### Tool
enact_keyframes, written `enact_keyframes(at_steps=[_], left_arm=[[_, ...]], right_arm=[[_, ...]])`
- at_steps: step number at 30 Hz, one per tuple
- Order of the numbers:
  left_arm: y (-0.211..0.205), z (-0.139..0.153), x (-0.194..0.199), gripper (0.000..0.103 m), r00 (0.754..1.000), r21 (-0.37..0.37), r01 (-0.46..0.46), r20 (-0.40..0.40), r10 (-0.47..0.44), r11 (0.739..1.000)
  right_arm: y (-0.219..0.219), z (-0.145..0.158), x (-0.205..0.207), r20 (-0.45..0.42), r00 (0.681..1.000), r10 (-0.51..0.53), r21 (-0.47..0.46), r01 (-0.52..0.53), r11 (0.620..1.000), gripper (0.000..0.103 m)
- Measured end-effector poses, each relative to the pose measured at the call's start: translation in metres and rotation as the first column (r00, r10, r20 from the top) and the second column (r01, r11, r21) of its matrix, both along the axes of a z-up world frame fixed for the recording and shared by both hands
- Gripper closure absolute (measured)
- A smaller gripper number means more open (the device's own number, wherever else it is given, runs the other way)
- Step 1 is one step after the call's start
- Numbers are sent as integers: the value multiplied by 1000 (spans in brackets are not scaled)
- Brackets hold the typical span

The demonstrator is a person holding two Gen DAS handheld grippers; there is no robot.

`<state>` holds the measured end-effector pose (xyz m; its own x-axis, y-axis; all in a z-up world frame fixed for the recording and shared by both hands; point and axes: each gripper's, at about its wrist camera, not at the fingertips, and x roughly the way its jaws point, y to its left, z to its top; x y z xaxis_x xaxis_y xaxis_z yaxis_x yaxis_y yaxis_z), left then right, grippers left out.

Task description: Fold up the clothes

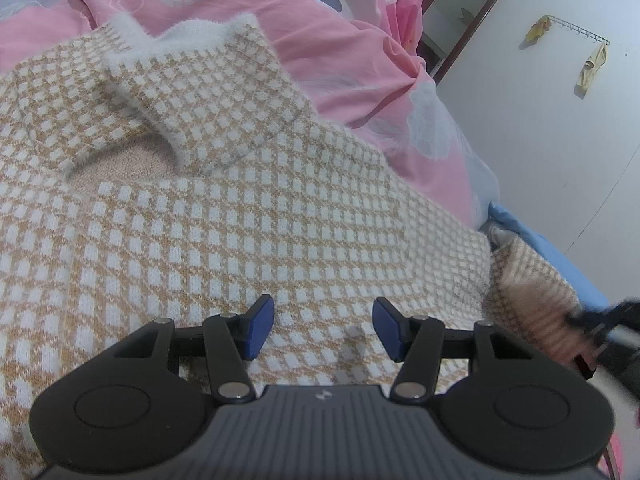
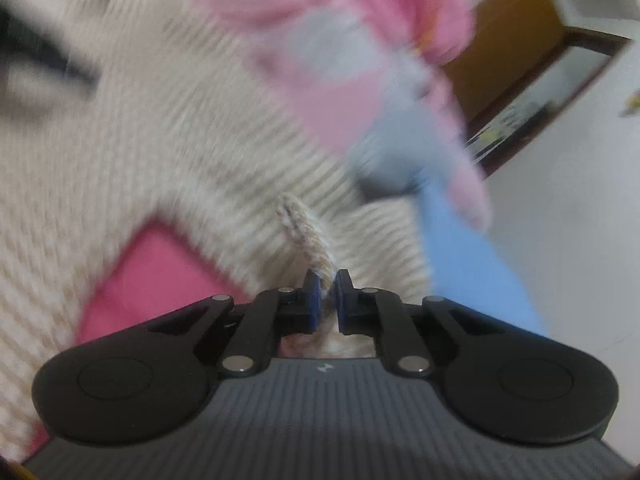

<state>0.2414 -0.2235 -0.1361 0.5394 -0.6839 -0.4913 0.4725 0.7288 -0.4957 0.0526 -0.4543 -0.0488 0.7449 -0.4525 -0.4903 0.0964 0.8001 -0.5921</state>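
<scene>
A tan-and-white checked knit sweater [image 1: 240, 216] lies spread over the bed, with one fuzzy white-cuffed sleeve [image 1: 192, 80] folded across its chest. My left gripper [image 1: 323, 328] hovers just above the sweater's body, open, with nothing between its blue pads. In the right wrist view the picture is blurred by motion. My right gripper [image 2: 326, 300] is shut on a raised pinch of the sweater's edge [image 2: 304, 232], which stands up between the pads. The right gripper also shows as a dark blur [image 1: 608, 336] at the sweater's right edge in the left wrist view.
A pink floral quilt [image 1: 328, 32] is bunched behind and to the right of the sweater. A blue sheet [image 1: 532, 240] marks the bed's right edge, beyond which is pale floor [image 1: 540, 140]. A dark-framed door [image 1: 460, 12] and a wall rack with yellow cloths [image 1: 592, 64] stand farther off.
</scene>
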Motion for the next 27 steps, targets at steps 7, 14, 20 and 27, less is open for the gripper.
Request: enact_keyframes(at_steps=[7,14,20,27], left_arm=[[0,0,0,47,1000,0,0,0,0,1000],[1,0,0,47,1000,2,-2,0,2,1000],[1,1,0,47,1000,3,-3,0,3,1000],[0,1,0,47,1000,6,-4,1,4,1000]], right_arm=[[-57,91,-30,297,947,-126,184,73,980,98],[-175,93,-67,452,788,-418,515,152,843,103],[-250,41,-102,379,593,-710,722,291,628,103],[-213,48,-117,458,583,-672,741,167,650,101]])
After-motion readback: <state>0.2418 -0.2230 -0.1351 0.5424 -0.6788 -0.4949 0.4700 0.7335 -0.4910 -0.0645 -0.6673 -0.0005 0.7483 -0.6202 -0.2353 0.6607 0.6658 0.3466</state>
